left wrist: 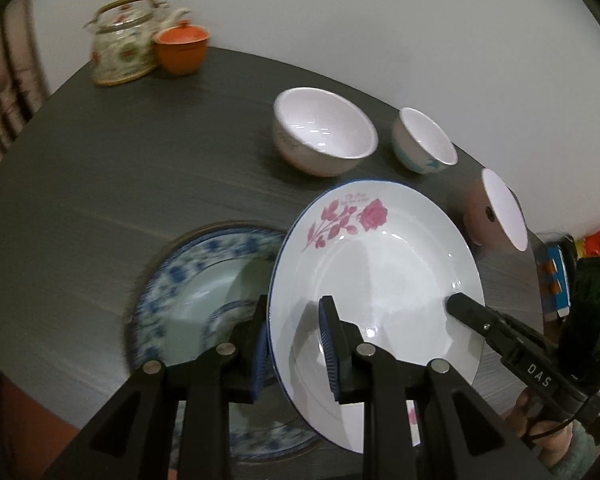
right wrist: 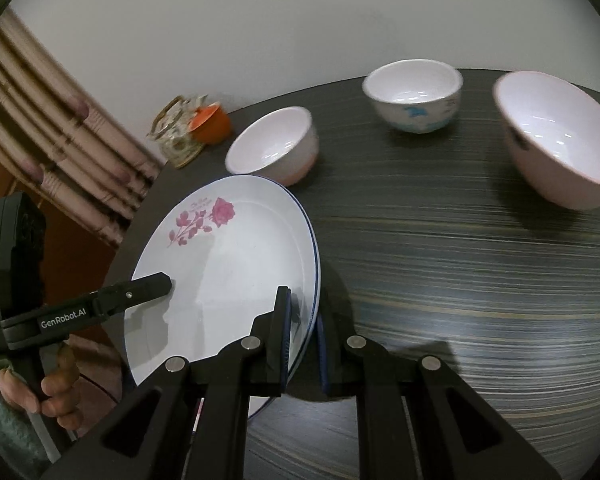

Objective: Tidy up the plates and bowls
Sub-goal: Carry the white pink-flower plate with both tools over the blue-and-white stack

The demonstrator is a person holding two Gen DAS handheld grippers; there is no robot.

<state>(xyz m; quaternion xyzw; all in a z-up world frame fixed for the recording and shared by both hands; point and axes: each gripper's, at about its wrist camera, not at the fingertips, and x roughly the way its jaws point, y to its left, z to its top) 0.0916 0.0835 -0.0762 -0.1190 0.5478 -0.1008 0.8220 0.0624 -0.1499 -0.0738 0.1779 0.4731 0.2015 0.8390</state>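
Left wrist: both grippers [left wrist: 296, 344] [right wrist: 304, 344] angled down, fingers clamping rose plate [left wrist: 380, 264] rim, tilted.

Both claws [left wrist: 296, 344] pinch the tilted rose plate [left wrist: 384, 264] (above a blue-patterned plate [left wrist: 192, 280]).

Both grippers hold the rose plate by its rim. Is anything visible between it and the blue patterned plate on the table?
Nothing visible. The rose plate, clamped by the left gripper and right gripper, hangs tilted beside and partly over the blue patterned plate, whose visible surface is bare.
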